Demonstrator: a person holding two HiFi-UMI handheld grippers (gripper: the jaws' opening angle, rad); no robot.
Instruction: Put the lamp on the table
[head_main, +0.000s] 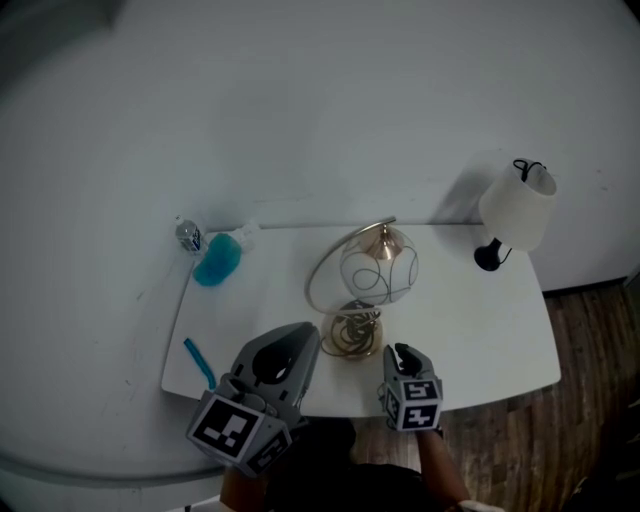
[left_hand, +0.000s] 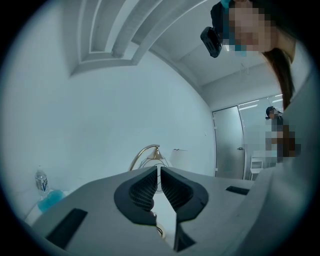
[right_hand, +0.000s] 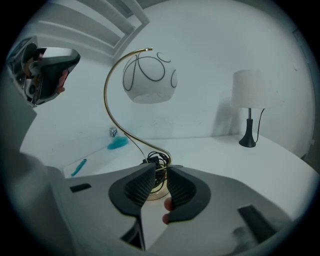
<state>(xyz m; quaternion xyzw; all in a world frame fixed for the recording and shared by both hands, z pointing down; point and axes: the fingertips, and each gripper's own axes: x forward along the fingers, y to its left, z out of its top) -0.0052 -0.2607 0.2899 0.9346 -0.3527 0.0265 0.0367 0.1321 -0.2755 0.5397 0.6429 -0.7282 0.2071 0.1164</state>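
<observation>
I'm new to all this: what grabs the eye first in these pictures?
A gold arc lamp with a swirled white globe stands in the middle of the white table. A white-shaded lamp stands at its far right corner, and the left gripper and right gripper hover at the near edge.

White table (head_main: 480, 335) carries globe lamp (head_main: 378, 272), shaded lamp (head_main: 518, 212), bottle (head_main: 188, 236).

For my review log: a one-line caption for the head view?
Gold arc lamp stands on the white table; left gripper and right gripper flank its base.
</observation>
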